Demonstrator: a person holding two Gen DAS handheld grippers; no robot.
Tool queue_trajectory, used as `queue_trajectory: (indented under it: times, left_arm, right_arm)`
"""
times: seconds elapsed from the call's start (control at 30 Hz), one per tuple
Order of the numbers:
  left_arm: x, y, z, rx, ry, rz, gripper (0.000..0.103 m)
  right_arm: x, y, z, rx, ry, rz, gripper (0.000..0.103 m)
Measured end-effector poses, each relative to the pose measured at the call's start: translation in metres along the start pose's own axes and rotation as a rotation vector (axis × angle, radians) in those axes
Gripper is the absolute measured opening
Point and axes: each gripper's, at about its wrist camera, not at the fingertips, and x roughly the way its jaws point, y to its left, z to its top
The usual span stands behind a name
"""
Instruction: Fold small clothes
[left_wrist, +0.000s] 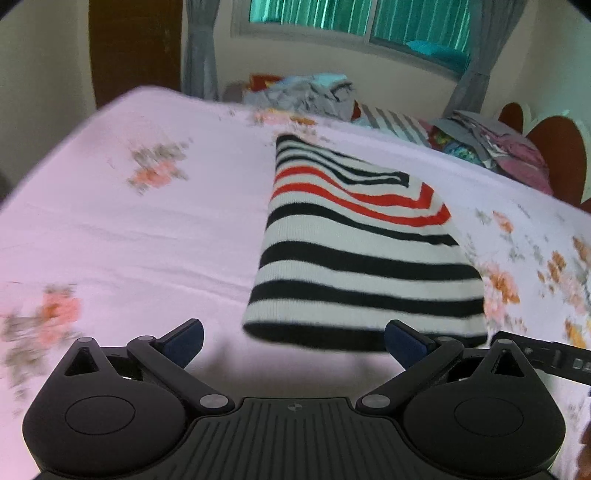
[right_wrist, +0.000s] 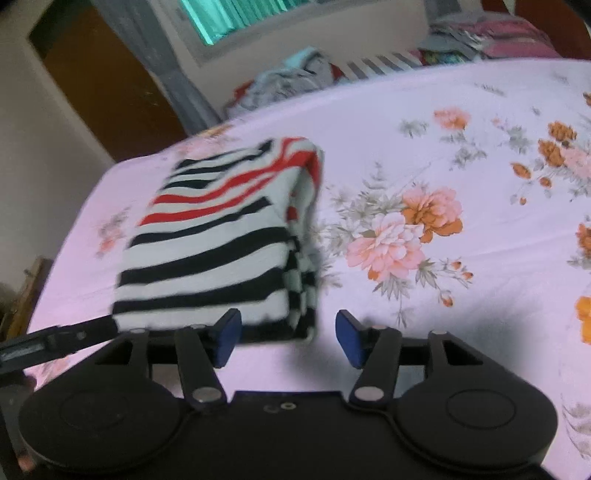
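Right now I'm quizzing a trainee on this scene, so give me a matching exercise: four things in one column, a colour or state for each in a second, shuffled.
Things:
1. top
2. sheet
3. left gripper
4. clothes pile

Colour or state:
A. open, holding nothing
B. pink with flowers
C. folded, black, white and red stripes
D. unfolded heap beyond the bed's far edge

Pairs: 1-C, 2-B, 3-A, 4-D
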Motion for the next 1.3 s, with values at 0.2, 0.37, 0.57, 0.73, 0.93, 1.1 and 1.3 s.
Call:
queue_trajectory:
  times: [0.2,0.37,0.57,0.73,0.93,1.1,1.3]
  left_arm:
    - [-0.090,-0.015,-0.037,0.009,-0.143,0.087,0.103]
    - [-0.156,-0.013,-0.065,-0.090,-0.189,0.060,0.103]
    - [-0.222,-0.026,-0.092,0.008,-0.263,0.132,0.103]
    - [-0.262,-0.039,-0.103,0.045,-0.280,0.188,0.103]
    - [-0.297,-0.045,-0.113,0.019,-0.266,0.158,0.103]
    - [-0.320,-0.045,-0.120,-0.010,-0.280,0.145,0.103]
    - [-0.333,-0.044,-0.127,-0.014,-0.274,0.143,0.103]
  right_arm:
    - [-0.068,0.008,-0.029,-0.107,-0.036,0.067,0.062]
    - [-0.130,0.013,-0.052,-0.180,-0.065,0.109,0.074]
    - [-0.199,0.019,-0.072,-0.223,-0.127,0.119,0.088]
    - [-0.246,0.043,-0.086,-0.277,-0.231,-0.036,0.103]
    - [-0.284,0.061,-0.102,-0.327,-0.339,-0.151,0.103]
    - [-0.305,0.063,-0.109,-0.305,-0.397,-0.195,0.103]
    - [-0.317,0.066,-0.118,-0.318,-0.407,-0.203,0.103]
